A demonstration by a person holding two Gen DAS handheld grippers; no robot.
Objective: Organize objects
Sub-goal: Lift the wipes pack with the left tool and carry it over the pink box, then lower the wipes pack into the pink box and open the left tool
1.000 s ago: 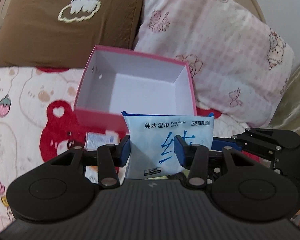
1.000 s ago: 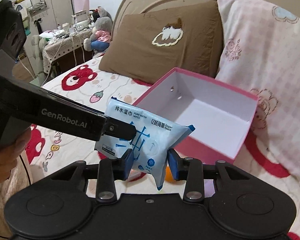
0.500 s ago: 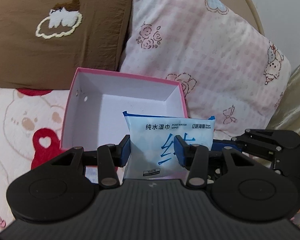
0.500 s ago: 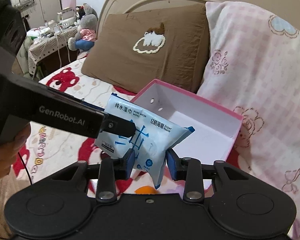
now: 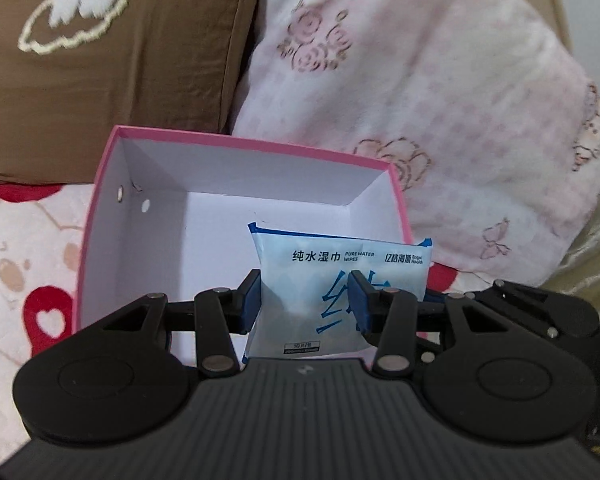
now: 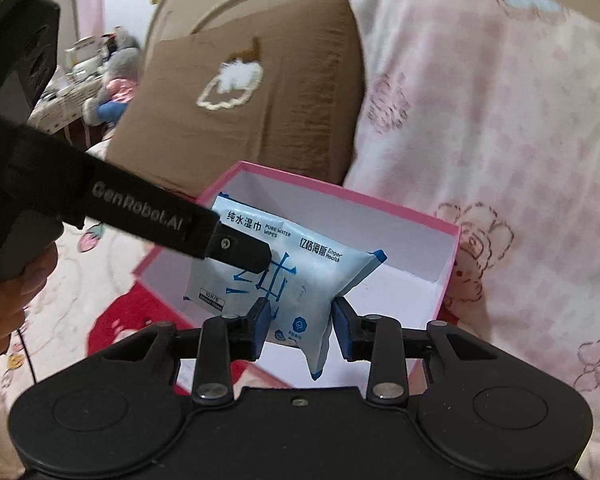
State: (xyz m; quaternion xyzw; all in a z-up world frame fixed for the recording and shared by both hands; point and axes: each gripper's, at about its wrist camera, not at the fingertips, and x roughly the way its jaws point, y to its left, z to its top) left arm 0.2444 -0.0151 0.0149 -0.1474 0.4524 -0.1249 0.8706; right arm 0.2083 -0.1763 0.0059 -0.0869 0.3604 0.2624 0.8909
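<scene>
A bed (image 5: 16, 248) covered in a cream sheet with red bear prints carried the scene; a brown pillow (image 5: 112, 72) with a stitched cloud and a pink checked pillow (image 5: 440, 92) leaned at its head; an open pink box (image 5: 256, 150) with a white inside sat on the sheet in front of them. A pack of wet wipes (image 5: 340, 276), pale blue with dark blue lettering, hung over the box's opening, gripped from two sides; the left hand-held gripper (image 5: 304, 306) was clamped on its lower part, blue pads pressing both edges; the right hand-held gripper (image 6: 298, 326) was clamped on one end, bunching the wrapper. In the right wrist view, a hand (image 6: 8, 300) gripped the left tool's handle.
</scene>
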